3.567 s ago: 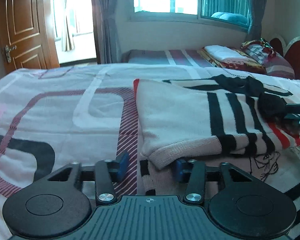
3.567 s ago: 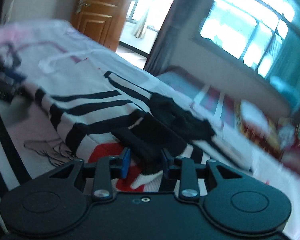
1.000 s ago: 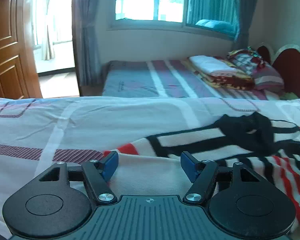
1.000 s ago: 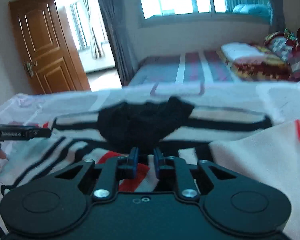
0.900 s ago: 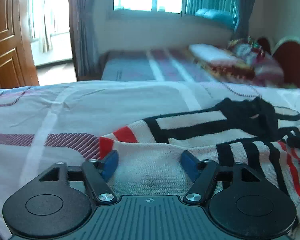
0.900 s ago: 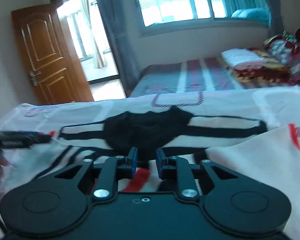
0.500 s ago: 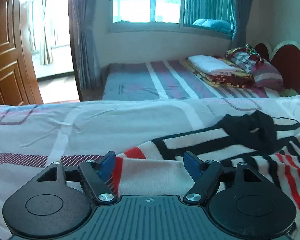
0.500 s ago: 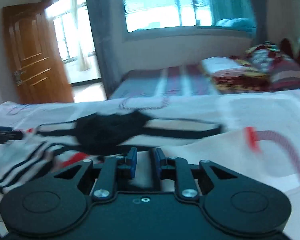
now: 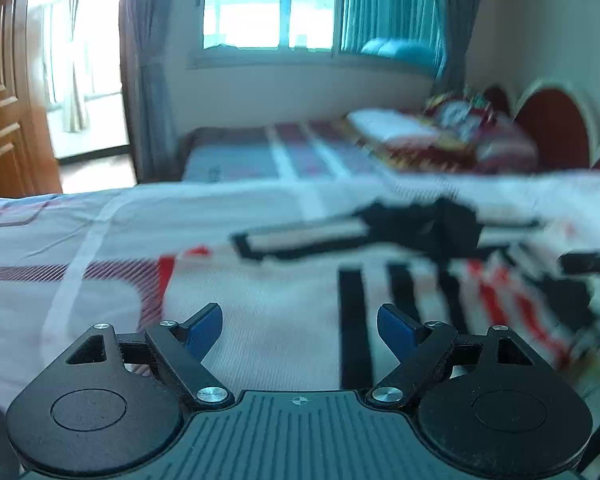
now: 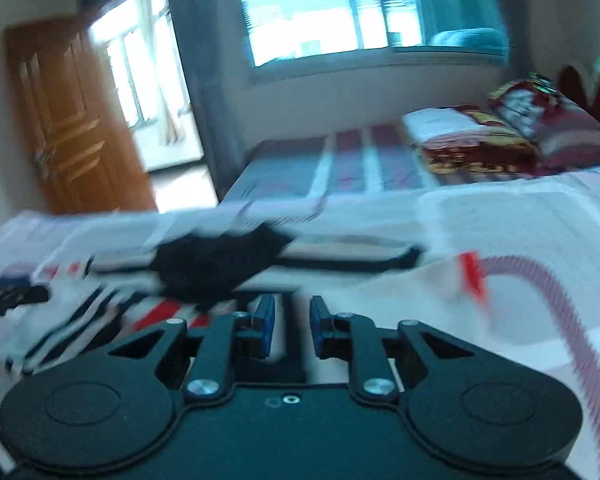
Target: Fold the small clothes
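A small cream knit sweater [image 9: 284,292] with black and red stripes and a black collar [image 9: 432,228] lies on the bed. My left gripper [image 9: 300,326] is open, its blue pads wide apart just above the sweater's plain cream part, holding nothing. In the right wrist view the sweater [image 10: 220,264] lies ahead and to the left. My right gripper [image 10: 291,318] has its pads a narrow gap apart over the sweater's edge, with nothing clearly between them. The right gripper also shows at the right edge of the left wrist view [image 9: 588,264]. Both views are blurred.
The sweater lies on a white bedspread [image 9: 60,248] with pink and red line patterns. A second bed [image 10: 340,164] with folded blankets [image 10: 468,136] and pillows stands behind, under a window. A wooden door [image 10: 68,120] is at the left.
My left gripper has opened wider and drawn back off the sweater's edge. My right gripper has let go of the black collar, opened slightly and moved right. The sweater now lies flatter.
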`<state>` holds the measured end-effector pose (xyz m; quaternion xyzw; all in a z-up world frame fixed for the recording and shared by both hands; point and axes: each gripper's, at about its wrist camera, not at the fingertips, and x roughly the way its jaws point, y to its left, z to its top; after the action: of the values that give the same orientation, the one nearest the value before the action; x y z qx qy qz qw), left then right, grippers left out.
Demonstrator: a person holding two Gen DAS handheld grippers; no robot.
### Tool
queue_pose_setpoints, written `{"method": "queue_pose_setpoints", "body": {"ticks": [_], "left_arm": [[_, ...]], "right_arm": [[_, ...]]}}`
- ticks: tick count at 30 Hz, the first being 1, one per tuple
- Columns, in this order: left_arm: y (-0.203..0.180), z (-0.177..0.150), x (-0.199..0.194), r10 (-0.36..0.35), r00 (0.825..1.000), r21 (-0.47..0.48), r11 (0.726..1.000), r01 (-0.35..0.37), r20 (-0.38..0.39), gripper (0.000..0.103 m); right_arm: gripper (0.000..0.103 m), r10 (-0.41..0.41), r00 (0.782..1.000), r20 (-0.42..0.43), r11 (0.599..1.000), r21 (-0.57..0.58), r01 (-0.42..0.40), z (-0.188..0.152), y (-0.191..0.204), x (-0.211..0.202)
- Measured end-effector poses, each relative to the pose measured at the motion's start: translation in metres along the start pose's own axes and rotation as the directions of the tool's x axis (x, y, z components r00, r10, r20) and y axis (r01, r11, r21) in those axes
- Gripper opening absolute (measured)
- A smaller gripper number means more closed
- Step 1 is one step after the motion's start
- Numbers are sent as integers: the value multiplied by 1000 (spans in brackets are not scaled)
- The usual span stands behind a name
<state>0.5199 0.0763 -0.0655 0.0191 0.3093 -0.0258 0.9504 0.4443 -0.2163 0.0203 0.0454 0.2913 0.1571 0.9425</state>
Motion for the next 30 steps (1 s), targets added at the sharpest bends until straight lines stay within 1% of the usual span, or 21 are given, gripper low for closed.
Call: {"method": "queue_pose_setpoints", "body": {"ticks": [1,3,4,5,7,8,9,10,11,15,18,19,20,21,22,23,24,25,26,28,30], "left_arm": [[0,-7,0,3,1000,5,1000,-3,-16,85],[4,-20,-1,1,999,-2,1000,-1,-32,85],[6,-25,-4,5,1000,-1,1000,-5,-27,85],[7,-28,-6,10,1000,1,1000,-10,-27,85],[9,-30,-6,11,1000,-11,1000,-12,-20,85],[8,-29,-5,16,1000,-5,1000,-16,-24,85],[7,-29,-5,19,999,0,1000,-19,-29,85],[7,-28,-6,21,999,1,1000,-21,-32,85],[9,-27,-8,23,999,-4,1000,-23,-34,85],[12,-33,-9,16,998,25,1000,-15,-60,85],[13,-31,-7,12,998,35,999,-10,-67,85],[12,-28,-10,25,997,34,999,-22,-69,85],[9,-26,-18,51,998,43,998,-49,-49,85],[7,-25,-30,43,999,38,998,-43,-7,85],[6,-26,-39,19,1000,18,1000,-19,22,85],[5,-27,-44,3,1000,-2,1000,-3,31,85],[2,-30,-43,-5,1000,-14,1000,6,18,85],[1,-35,-38,-4,1000,-9,1000,4,-8,85],[0,-41,-30,10,999,-4,1000,-10,-31,85],[-1,-53,-27,19,1000,15,1000,-19,-7,85],[0,-54,-30,24,1000,22,999,-24,-7,85]], "right_arm": [[23,-6,1000,-12,1000,0,6,-5,4,-1],[30,-58,998,-28,998,31,59,-14,5,-8],[43,-61,998,-32,995,83,63,-17,-1,-13],[46,-54,997,-47,989,135,60,-21,-6,-16],[44,3,996,-94,976,215,17,-27,-12,-12],[39,31,994,-105,974,228,-6,-29,-14,-9],[32,40,993,-109,977,211,-16,-29,-10,-6],[11,47,992,-115,983,182,-26,-29,-2,-4],[10,55,992,-116,985,168,-35,-27,1,-3],[9,54,996,-70,983,177,-41,-21,4,-22],[10,38,994,-104,987,157,-22,-29,7,-26],[10,8,992,-127,990,144,10,-33,6,-19],[12,-11,992,-129,990,137,29,-37,6,-13],[15,-17,993,-115,991,131,32,-36,7,-12],[23,-40,994,-102,991,121,52,-33,8,-16],[23,-77,996,-52,991,107,82,-29,10,-28],[23,-83,997,3,993,86,83,-27,13,-40],[22,-66,997,32,996,67,64,-26,16,-48],[21,-42,999,28,998,49,40,-26,20,-50],[20,-5,1000,-23,1000,-22,5,-32,32,-40],[18,-33,992,-119,993,-114,19,-45,41,-18]]}}
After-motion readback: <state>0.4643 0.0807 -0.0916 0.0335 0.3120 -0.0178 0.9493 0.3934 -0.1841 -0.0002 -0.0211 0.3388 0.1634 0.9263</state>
